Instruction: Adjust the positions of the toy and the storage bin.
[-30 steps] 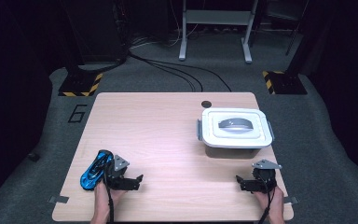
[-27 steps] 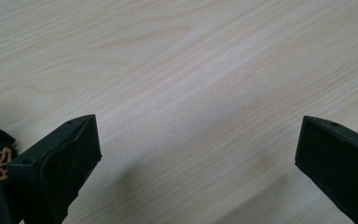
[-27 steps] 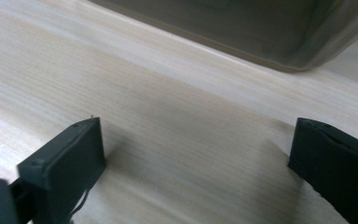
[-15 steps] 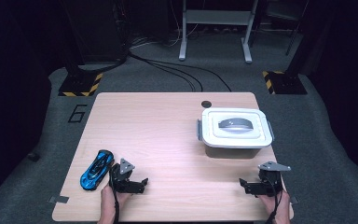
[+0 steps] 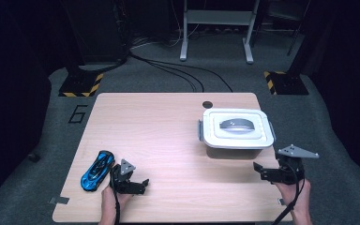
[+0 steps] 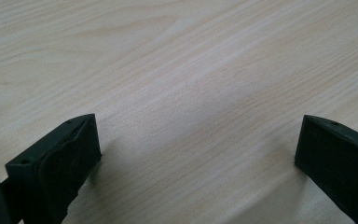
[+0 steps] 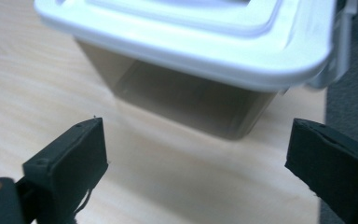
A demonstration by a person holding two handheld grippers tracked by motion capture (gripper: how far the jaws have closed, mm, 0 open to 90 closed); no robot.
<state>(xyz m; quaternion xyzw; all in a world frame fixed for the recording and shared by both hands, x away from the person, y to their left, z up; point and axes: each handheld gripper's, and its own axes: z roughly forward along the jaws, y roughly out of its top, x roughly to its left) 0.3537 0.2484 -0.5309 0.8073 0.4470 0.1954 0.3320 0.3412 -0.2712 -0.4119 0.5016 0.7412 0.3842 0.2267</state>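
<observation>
The right gripper [image 5: 265, 171] has its two black jaws spread wide with nothing between them; they have just narrowed a touch while staying empty. In the right gripper view the jaws frame bare wood, and just beyond them stands a clear plastic container [image 7: 186, 95] with a white lid [image 7: 200, 35] snapped on, its near corner facing the camera. In the high view the right hand [image 5: 296, 196] holds that gripper just off the container's near right corner, close to it but not touching. Compared with a second ago, this gripper has lifted off the table edge and now sits higher and nearer the box, which suggests the person is about to deal with the lid or one of its side latches.

The left gripper [image 5: 140, 183] also has its jaws wide apart and empty; the left gripper view shows pale wood grain between them. It sits low near the front left of the table [image 5: 168, 140], with a blue toy car [image 5: 96, 169] just beside it on its left, apart from the jaws. It has barely shifted.

The container stands on the right half of the table, lid closed, well apart from the car. A likely aim is opening the box so the car can go inside, though nothing has been gripped yet
</observation>
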